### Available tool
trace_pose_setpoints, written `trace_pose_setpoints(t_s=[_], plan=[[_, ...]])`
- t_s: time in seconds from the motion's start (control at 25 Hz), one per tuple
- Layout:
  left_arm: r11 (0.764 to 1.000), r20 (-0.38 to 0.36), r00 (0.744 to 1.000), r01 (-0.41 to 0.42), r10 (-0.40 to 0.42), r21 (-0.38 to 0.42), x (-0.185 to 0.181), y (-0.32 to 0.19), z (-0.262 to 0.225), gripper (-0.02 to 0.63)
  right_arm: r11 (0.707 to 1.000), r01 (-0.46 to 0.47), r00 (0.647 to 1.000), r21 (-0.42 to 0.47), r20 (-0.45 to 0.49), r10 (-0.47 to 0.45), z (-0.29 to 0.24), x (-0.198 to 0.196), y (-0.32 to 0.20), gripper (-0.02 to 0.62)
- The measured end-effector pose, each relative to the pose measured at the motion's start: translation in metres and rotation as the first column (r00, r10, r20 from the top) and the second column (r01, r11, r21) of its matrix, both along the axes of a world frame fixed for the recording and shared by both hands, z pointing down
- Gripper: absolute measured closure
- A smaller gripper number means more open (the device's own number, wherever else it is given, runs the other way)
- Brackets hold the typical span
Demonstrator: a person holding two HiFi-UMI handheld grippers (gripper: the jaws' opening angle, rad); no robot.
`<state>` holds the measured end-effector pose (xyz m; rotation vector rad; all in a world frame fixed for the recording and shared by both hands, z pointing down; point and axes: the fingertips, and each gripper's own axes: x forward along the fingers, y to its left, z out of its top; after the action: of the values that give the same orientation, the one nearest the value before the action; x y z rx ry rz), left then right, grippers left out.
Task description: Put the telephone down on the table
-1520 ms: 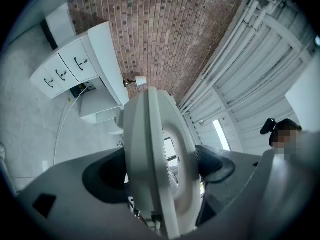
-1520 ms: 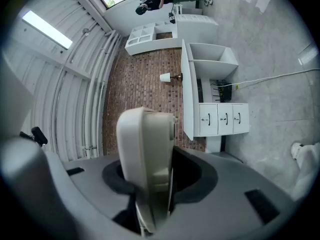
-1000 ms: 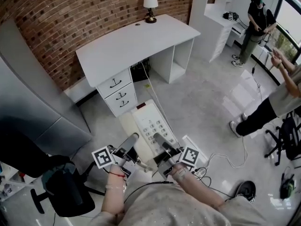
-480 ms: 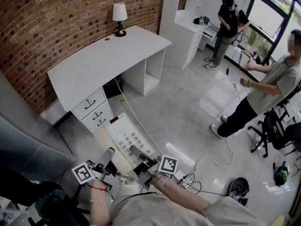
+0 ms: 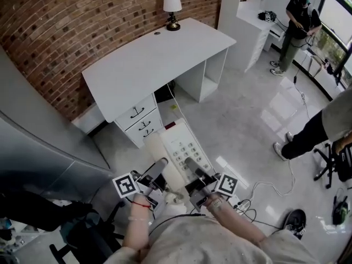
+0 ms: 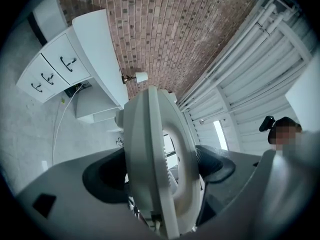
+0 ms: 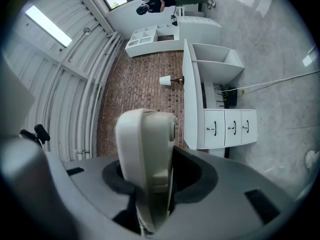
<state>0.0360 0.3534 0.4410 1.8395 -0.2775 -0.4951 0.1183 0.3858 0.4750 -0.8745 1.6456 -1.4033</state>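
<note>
Since half a second ago the telephone (image 5: 179, 147) has shifted up and to the right in the head view, and the white desk (image 5: 148, 59) has swung back toward centre. The telephone hangs over the grey floor, short of the desk. It is a cream plastic slab, keypad up, and its long axis points away toward the closed drawers (image 5: 140, 120). The left gripper (image 5: 158, 169) and right gripper (image 5: 191, 166) both clamp its near end, one at each corner.

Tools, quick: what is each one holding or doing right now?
The left tool is closed on the telephone.
The right tool is closed on the same telephone.
</note>
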Motion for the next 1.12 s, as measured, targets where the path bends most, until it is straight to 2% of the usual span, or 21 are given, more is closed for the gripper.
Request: trace_pose_setpoints(t_s=[0.32, 0.52, 0.88, 1.12], plan=[[0.999, 0.017, 0.999, -0.031, 0.032, -0.029, -0.031, -0.053, 0.008, 0.186, 0.999, -0.038, 0.999, -0.002, 0.011, 0.038, 0.006, -0.032, -0.050, 0.426], [0.999, 0.032, 0.999, -0.031, 0.032, -0.036, -0.051, -0.074, 0.019, 0.185, 1.000, -0.019, 1.000, -0.008, 0.003, 0.019, 0.014, -0.051, -0.072, 0.426], [0.997, 0.004, 1.000, 0.015, -0.015, -0.079, -0.073, -0.116, 0.032, 0.186, 0.999, 0.029, 0.999, -0.038, -0.016, -0.030, 0.024, -0.072, -0.119, 0.426], [0.996, 0.031, 0.998, 0.048, -0.046, -0.077, -0.075, -0.168, 0.039, 0.186, 0.998, 0.060, 0.998, -0.034, 0.001, -0.060, 0.031, -0.074, -0.175, 0.426]])
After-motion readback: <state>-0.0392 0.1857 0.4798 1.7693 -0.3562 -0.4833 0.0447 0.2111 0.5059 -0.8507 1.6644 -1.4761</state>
